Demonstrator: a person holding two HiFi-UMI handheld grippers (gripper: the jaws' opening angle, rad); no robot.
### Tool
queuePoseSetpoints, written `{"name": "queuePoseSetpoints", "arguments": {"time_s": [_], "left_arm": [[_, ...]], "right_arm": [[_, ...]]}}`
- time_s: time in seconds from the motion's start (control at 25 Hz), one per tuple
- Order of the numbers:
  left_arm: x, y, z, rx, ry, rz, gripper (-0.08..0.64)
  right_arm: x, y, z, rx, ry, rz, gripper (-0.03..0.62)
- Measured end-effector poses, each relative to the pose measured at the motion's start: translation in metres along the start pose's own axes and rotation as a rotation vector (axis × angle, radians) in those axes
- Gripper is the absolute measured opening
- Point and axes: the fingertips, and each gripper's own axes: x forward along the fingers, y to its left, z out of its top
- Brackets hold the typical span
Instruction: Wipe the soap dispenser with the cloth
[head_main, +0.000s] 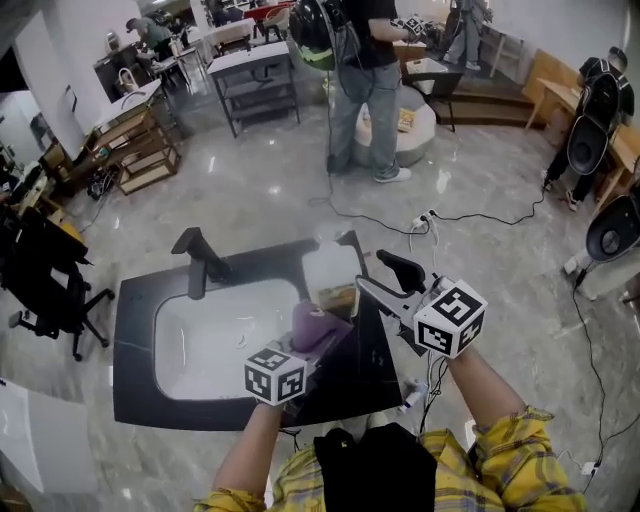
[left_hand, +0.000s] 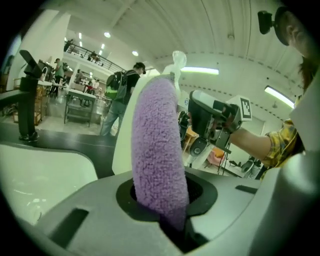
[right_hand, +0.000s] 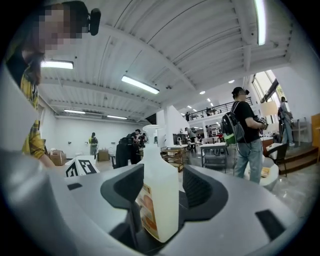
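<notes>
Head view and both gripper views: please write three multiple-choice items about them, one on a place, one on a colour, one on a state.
1. Where is the soap dispenser?
A. in the sink basin
B. between the jaws of the right gripper
C. on the floor

2. What colour is the cloth?
A. green
B. purple
C. white

3. What is the state of the left gripper?
A. open and empty
B. shut on the faucet
C. shut on the cloth

Answers:
1 B: the right gripper view shows the dispenser standing between the jaws.
2 B: it looks purple in the head view and the left gripper view.
3 C: the jaws pinch the cloth's lower end.
</notes>
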Motion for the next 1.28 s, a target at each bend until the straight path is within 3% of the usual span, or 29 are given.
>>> {"name": "queuePoseSetpoints", "arguments": {"time_s": [0.44,0.72,1.04,1.28], "left_arm": [[-0.075,0.009,0.033,-0.074,-0.195,0.120,0.057],[-0.110,0.013,0.030,-0.110,-0.260,0.201,0.057],[-0.140,0.009,0.026,-0.130,-0.301,0.268,0.057],[-0.144,0.009,0.025,-0.136,-0.318,0.278,0.057]], "right_arm": [[0.041,0.023,0.022,-0.113,0.051,0.250,0.255],[0.066,0.032,0.025,-0.213,0.099,0.424,0.267],[0.085,0.041,0.015,-0.190,0.175,0.644,0.279],[0.087,0.045,0.012,-0.164,0.219,0.770,0.278]]}}
